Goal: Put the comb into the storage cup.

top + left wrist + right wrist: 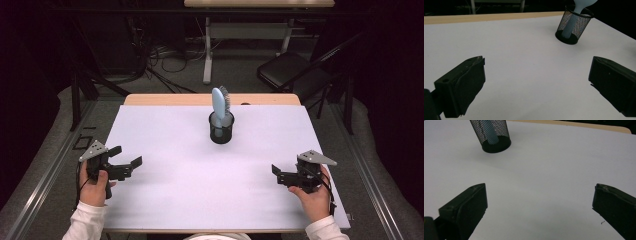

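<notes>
Hairbrush, pale blue with dark bristles facing away from the person, stood handle-down in a black mesh cup near the middle of the white table top, somewhat toward the far side. Its head rose well above the cup's rim and leaned a little to the left in the high view. Judged from that, the brush was either already stowed or not yet taken out; nothing in the pictures settled which, and neither gripper had touched it.

At the near left corner, the left gripper hung just over the white top with its jaws spread wide and nothing between them. Over the near right part of the table, the right gripper had its jaws likewise set far apart and empty. Both sat well apart from the cup. In the left gripper view the cup lay ahead and to the right, with the brush handle visible through the mesh; in the right gripper view the cup lay ahead and to the left.

Room for moving looked generous: the white surface between each gripper and the cup carried nothing. A strip of bare wood marked the far edge just behind the cup, so a reach past the cup would have had little table left. A folding chair and cables stood on the floor beyond, well clear of the work.
</notes>
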